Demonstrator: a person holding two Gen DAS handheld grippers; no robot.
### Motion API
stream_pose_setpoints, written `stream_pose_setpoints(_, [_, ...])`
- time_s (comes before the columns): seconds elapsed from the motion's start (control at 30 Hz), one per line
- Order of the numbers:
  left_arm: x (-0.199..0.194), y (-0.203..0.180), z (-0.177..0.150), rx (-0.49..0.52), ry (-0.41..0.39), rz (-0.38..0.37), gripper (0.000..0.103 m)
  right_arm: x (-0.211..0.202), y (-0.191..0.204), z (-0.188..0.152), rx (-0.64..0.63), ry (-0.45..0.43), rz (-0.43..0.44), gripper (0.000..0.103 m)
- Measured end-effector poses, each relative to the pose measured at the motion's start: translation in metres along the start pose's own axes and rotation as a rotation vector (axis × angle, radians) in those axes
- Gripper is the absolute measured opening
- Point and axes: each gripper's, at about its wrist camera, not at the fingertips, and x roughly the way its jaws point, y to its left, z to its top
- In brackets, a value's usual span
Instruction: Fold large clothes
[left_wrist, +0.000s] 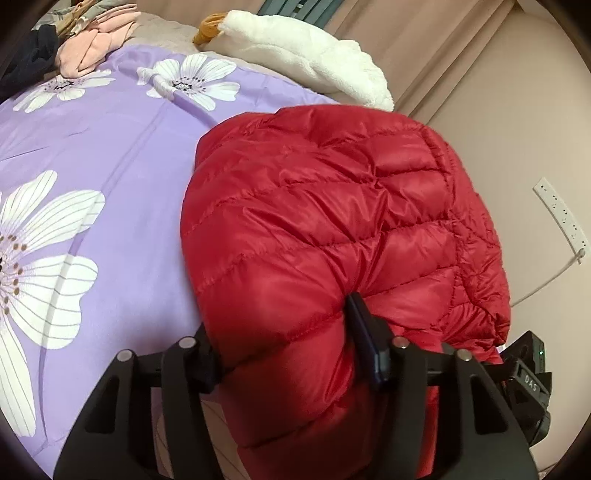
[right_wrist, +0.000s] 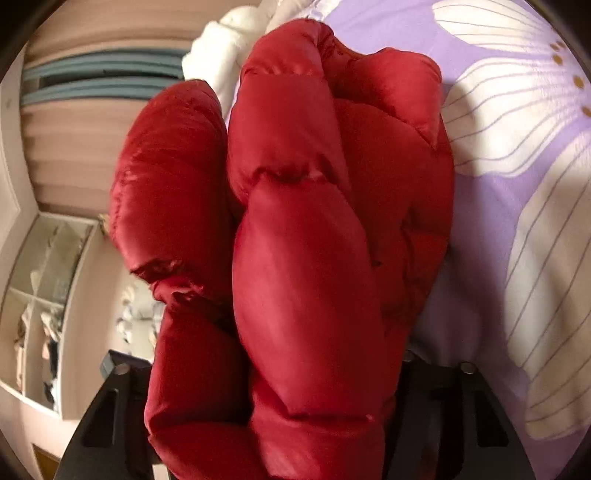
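Left gripper (left_wrist: 284, 354): clamped on a thick fold of the red quilted puffer jacket (left_wrist: 332, 221); the dark right finger (left_wrist: 364, 343) bites into the fabric. Jacket lies bunched on the purple bedspread with white flowers (left_wrist: 110, 155), near its right edge. White fleece blanket (left_wrist: 314, 55) and pink folded clothes (left_wrist: 96, 44) sit behind it. Right gripper (right_wrist: 306, 369): buried in jacket folds, fingers hidden, cannot tell whether it's pinching.
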Motion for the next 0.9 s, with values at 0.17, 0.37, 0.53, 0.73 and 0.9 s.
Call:
stream_pose_setpoints(0.17, [-0.019, -0.016, 0.006, 0.047, -0.055, -0.031, 0.051, -0.020, 0.021, 0.006, -0.067, -0.040, 0.035, 0.050])
stream_pose_setpoints(0.37, [-0.059, -0.039, 0.025, 0.075, -0.157, -0.096, 0.050, -0.052, 0.076, 0.007, -0.221, -0.105, 0.053, 0.050])
stream_pose_setpoints(0.53, [-0.111, -0.065, 0.044, 0.136, -0.280, -0.140, 0.050, -0.071, 0.124, 0.003, -0.360, -0.184, 0.092, 0.050])
stream_pose_setpoints(0.73, [-0.168, -0.083, 0.070, 0.180, -0.383, -0.166, 0.051, -0.087, 0.181, -0.001, -0.467, -0.236, 0.171, 0.050])
stream_pose_setpoints(0.9, [-0.213, -0.084, 0.082, 0.201, -0.458, -0.156, 0.051, -0.089, 0.216, -0.013, -0.549, -0.259, 0.206, 0.050])
